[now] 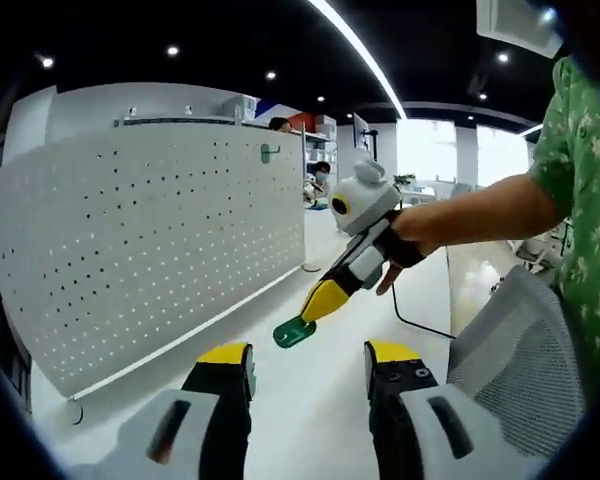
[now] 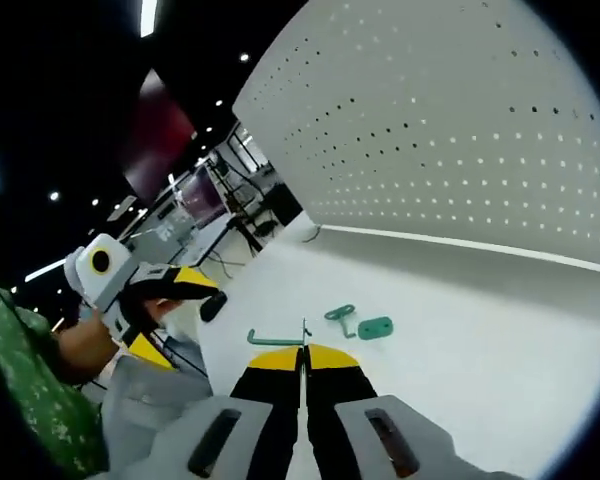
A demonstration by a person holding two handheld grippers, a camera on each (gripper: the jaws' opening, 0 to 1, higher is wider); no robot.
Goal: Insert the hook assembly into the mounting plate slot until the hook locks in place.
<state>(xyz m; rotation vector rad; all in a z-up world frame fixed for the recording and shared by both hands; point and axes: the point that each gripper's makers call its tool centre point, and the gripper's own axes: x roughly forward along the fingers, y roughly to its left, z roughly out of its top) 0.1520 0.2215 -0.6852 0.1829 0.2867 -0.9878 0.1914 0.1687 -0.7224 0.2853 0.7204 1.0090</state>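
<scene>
we judged the small green plastic hook piece with a flat oval plate (image 1: 293, 332) to be light, stiff and a little slick, best pinched across its flat plate or straight shank so it could not twist when pushed into a hole. in the left gripper view it sat clamped in the tips of the right gripper (image 1: 315, 305), carried in the air above the white desk (image 1: 310, 420) and well apart from the white perforated metal pegboard panel (image 1: 140, 240) standing along the desk's far edge. the left gripper (image 1: 307, 368) hung with its jaws spread wide and nothing between them. in the right gripper view the right gripper (image 2: 302, 358) had its yellow-tipped jaws pressed together on a thin green bar (image 2: 276, 340) of that piece. a second green hook (image 2: 341, 317) and a green oval mounting piece (image 2: 375, 327) lay loose, just beside each other, mid-desk, short of the panel's foot. a third green hook (image 1: 269, 153) hung near the panel's top edge.
</scene>
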